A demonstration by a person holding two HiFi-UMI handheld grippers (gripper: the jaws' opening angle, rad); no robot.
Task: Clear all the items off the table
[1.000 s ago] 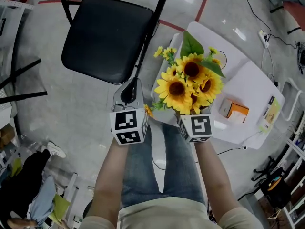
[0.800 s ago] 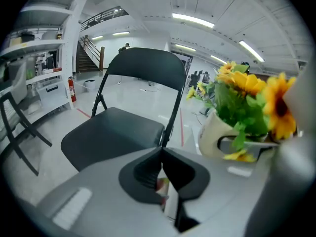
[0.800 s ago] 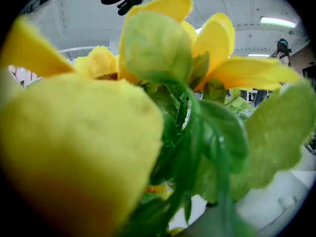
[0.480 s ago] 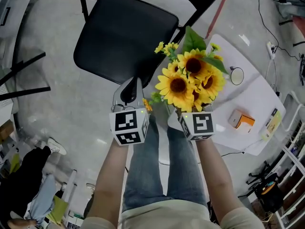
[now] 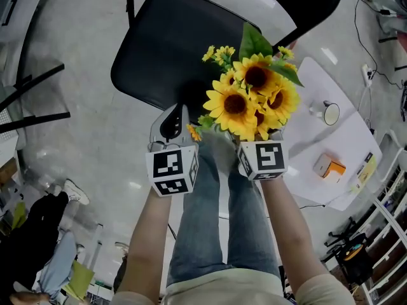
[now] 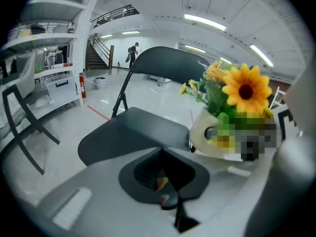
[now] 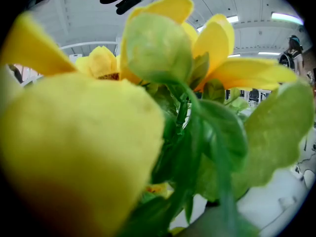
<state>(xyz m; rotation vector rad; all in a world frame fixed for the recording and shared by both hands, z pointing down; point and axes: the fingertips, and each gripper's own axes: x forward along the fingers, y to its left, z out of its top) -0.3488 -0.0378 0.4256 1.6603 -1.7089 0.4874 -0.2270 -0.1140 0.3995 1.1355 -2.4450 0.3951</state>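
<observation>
A bunch of yellow sunflowers (image 5: 251,100) with green leaves stands upright in my right gripper (image 5: 257,140), which is shut on its base, in the air over the chair's near edge. The blooms (image 7: 98,147) fill the right gripper view and hide its jaws. My left gripper (image 5: 181,112) hovers just left of the bunch, above the chair seat, with its jaws (image 6: 162,154) shut and nothing plainly held. From the left gripper view a sunflower (image 6: 244,90) shows at the right. On the white table (image 5: 318,81) at the right lie a mug (image 5: 329,112), an orange box (image 5: 332,168) and a yellow card (image 5: 365,168).
A black folding chair (image 5: 178,43) stands straight ahead on the grey floor, also seen in the left gripper view (image 6: 133,132). Dark metal frame legs (image 5: 32,100) lie at the left. Cables and shelving crowd the right edge (image 5: 381,234). My legs are below the grippers.
Both grippers and the bunch have moved left, off the table and over the chair's near edge. The table has slid to the right of the view, and the mug now shows.
</observation>
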